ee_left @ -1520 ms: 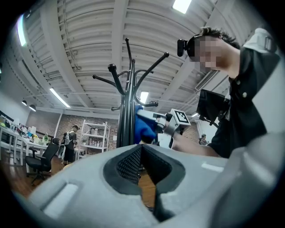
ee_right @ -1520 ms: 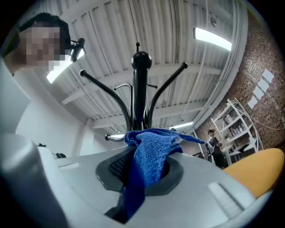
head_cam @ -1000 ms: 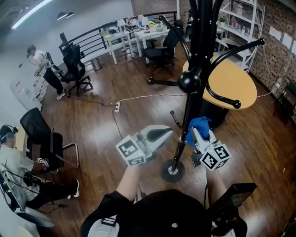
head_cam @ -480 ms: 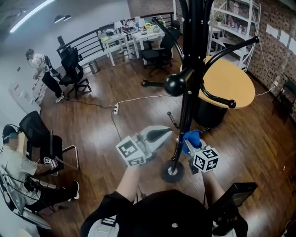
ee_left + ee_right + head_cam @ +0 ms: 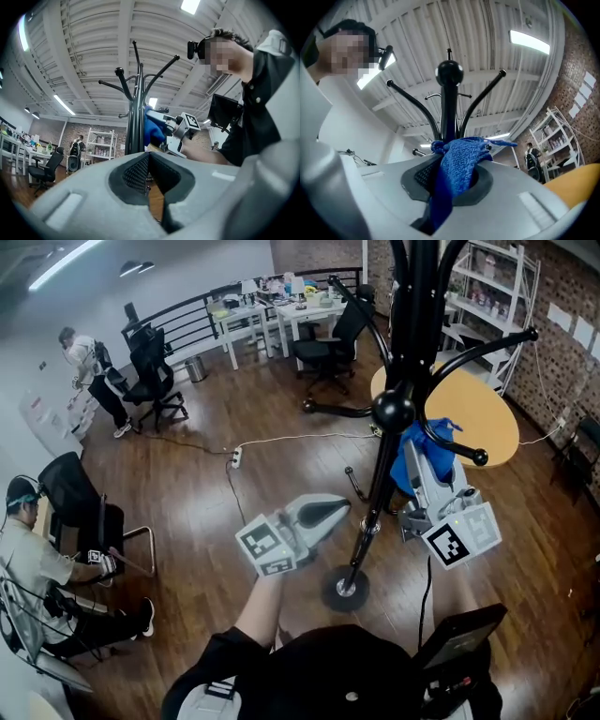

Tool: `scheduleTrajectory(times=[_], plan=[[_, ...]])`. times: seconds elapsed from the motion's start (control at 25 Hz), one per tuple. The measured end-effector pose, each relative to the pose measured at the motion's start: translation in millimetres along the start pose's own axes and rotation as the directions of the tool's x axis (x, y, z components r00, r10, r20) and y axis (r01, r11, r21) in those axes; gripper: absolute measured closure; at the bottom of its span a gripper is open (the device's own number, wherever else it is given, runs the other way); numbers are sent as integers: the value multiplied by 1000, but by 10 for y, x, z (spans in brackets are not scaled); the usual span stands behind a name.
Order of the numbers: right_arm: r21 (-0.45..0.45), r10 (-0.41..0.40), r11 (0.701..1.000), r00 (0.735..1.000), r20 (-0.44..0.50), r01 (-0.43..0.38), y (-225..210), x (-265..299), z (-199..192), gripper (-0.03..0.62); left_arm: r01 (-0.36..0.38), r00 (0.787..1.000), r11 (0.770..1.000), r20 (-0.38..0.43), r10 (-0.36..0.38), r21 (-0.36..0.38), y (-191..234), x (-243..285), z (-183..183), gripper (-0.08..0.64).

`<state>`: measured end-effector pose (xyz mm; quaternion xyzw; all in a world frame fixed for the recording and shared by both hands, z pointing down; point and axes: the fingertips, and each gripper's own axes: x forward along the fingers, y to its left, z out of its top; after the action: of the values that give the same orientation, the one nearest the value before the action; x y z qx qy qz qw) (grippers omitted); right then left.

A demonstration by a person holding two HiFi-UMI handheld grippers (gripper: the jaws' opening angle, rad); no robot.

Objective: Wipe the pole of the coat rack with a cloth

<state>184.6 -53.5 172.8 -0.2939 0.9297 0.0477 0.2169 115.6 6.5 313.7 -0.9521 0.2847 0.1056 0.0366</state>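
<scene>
Coat rack (image 5: 386, 442) on the floor (image 5: 234, 427) may rock if its pole (image 5: 368, 512) is shoved. Blue cloth (image 5: 459, 159), clenched in right tongs (image 5: 451, 177), sits just beside mid-pole and could snag a hook (image 5: 479, 457). Left tongs (image 5: 149, 161) clenched, empty.

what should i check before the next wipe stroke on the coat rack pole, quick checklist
1. Cloth clamped in the right gripper: ok.
2. Cloth pressed on the pole: cannot tell; it sits close beside it.
3. Left gripper shut, empty, held off the pole: ok.
4. Path upward: not ok; a hook arm crosses right by the cloth and may snag it.
5. Base sits flat, pole standing: ok.
</scene>
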Motion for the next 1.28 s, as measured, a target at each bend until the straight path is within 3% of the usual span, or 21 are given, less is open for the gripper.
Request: scheduleTrajectory(times=[0.08,0.16,0.4,0.56,0.68,0.76,0.84,0.92,1.04,1.12,1.28], plan=[[-8,-13,1000,1000,11,13,-3,3,-7,552,-1,1000,1000,7,1,3,-1,-17,29,563],[40,-19,999,1000,-20,19,-44,-78,-180,552,-6,1000,1000,7,6,5,18,-41,35,563],[138,-60,986,968,-243,96,-132,-579,-1340,552,-10,1000,1000,1,10,1,34,-108,-11,563],[189,-70,969,914,-400,157,-181,-976,-2248,552,3,1000,1000,-4,-3,-2,19,-43,-21,563],[212,-83,951,844,-530,227,-178,-1265,-2890,552,20,1000,1000,-4,-20,-6,-21,-38,-73,563],[216,-83,942,804,-589,256,-162,-1377,-3138,551,26,1000,1000,-6,-26,-6,-49,-50,-104,563],[191,-96,945,787,-610,264,-177,-1389,-3138,551,27,1000,1000,-7,-27,-4,-65,-42,-99,563],[167,-124,951,817,-563,260,-199,-1286,-2859,551,25,1000,1000,-6,-25,-2,-80,-34,-67,563],[160,-143,962,908,-393,221,-174,-919,-2051,552,21,1000,1000,-3,-21,3,-87,-75,-20,563],[126,-133,977,952,-276,173,-131,-616,-1441,552,22,1000,1000,0,-22,10,-84,-116,19,563],[55,-109,992,988,-111,115,-74,-155,-444,552,21,1000,1000,14,-21,22,-90,-215,95,563]])
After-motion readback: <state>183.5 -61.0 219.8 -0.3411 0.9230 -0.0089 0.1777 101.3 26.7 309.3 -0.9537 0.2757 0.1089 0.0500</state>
